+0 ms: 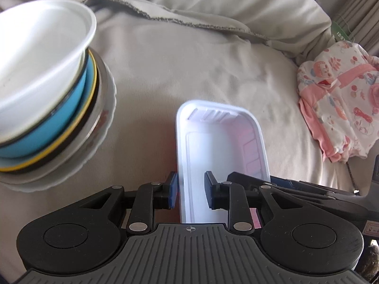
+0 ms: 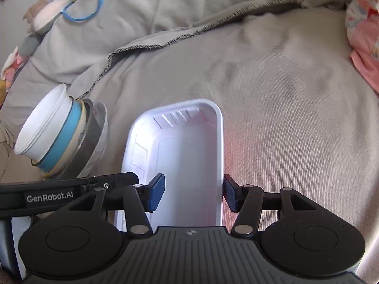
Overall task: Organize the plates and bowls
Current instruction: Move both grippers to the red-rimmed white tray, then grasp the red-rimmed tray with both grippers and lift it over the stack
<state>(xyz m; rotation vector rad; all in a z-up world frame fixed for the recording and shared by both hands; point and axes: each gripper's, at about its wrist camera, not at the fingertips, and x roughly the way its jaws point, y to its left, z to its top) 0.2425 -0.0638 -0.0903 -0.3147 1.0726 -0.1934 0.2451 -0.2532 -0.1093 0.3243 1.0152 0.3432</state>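
White foam tray (image 1: 222,146) straddled by both parted tongs, left (image 1: 190,190), right (image 2: 193,193).

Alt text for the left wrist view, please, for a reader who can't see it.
The left tongs straddle the left rim of a white foam tray lying on a beige blanket, jaws apart. A bowl stack, white on blue on steel on a plate, stands to the left; the right tongs reach the tray's right side, and folded pink clothing lies far right.

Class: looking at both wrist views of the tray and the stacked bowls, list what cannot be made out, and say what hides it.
- White tray: near end hidden by left gripper body, left wrist view.
- Bowl stack: base hidden by the other gripper, right wrist view.
- Stack: blurred, cut off at left edge.
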